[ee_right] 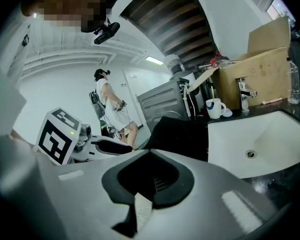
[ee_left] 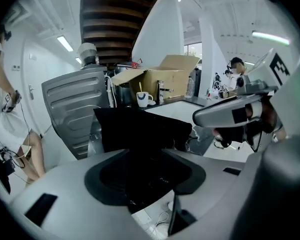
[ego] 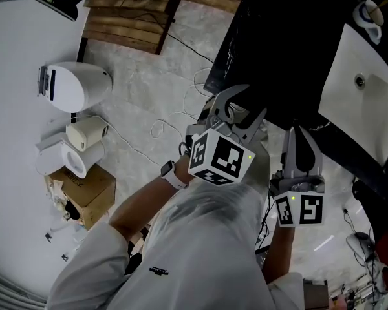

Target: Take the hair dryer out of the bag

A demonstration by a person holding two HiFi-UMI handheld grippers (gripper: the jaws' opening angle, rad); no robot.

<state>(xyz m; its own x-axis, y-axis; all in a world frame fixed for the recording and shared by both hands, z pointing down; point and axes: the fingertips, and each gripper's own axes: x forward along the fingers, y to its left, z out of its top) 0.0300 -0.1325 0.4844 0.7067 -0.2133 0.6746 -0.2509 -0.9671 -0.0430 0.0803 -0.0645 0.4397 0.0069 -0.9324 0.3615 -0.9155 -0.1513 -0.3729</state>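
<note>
Your left gripper (ego: 251, 103) holds its fingers wide and empty just before the black bag (ego: 278, 44); your right gripper (ego: 299, 134) has its fingers closed, empty. The hair dryer, presumably inside the bag, is unseen; expect it rigid and slick, so take its handle.

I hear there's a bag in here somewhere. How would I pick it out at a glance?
Find the white sink sunk in the dark counter. Just to its left, seen from the front of the counter, sits the bag. It is large and plain black, unlike the brown cardboard box and white mug behind.
</note>
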